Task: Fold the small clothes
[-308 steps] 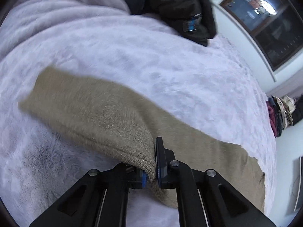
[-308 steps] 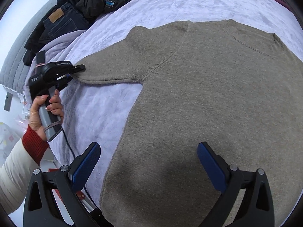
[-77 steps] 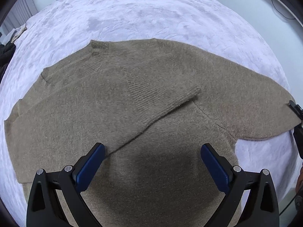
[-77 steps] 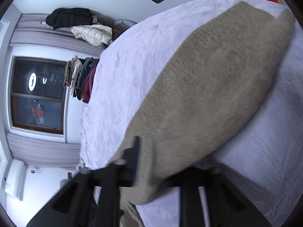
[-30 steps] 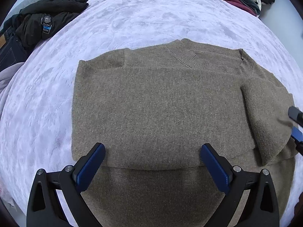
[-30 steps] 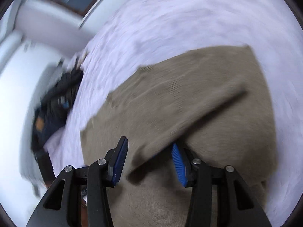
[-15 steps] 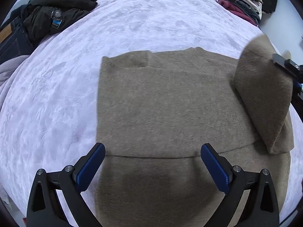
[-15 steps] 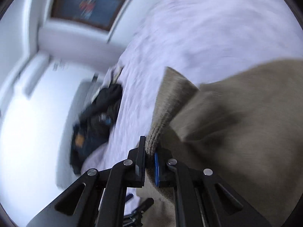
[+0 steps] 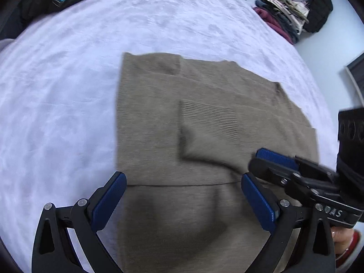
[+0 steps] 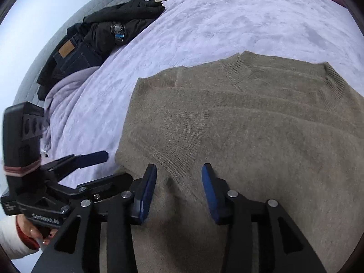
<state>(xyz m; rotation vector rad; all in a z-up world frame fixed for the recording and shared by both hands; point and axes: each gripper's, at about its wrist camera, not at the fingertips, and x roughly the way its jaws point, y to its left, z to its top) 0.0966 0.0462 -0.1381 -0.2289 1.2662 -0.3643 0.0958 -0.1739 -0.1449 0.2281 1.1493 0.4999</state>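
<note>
One brown sweater (image 9: 204, 122) flat on the lilac bed (image 9: 68, 91), both sleeves folded in. Left tongs (image 9: 182, 202) wide apart, empty. Right tongs (image 10: 179, 191) just been opening, apart, cuff between, unpinched. No containers; dark clothes pile (image 10: 100, 38) by the headboard.

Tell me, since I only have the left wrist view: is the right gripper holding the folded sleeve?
Observer: No. The right wrist view shows the right gripper open. Its jaws have just been opening and the pads grip nothing. The sleeve cuff lies flat on the sweater, below and ahead of them.
Operator: Is anything lying with the black jacket at the bed's edge?
Observer: Yes. Dark jeans with a tan patch lie against the black jacket.
</note>
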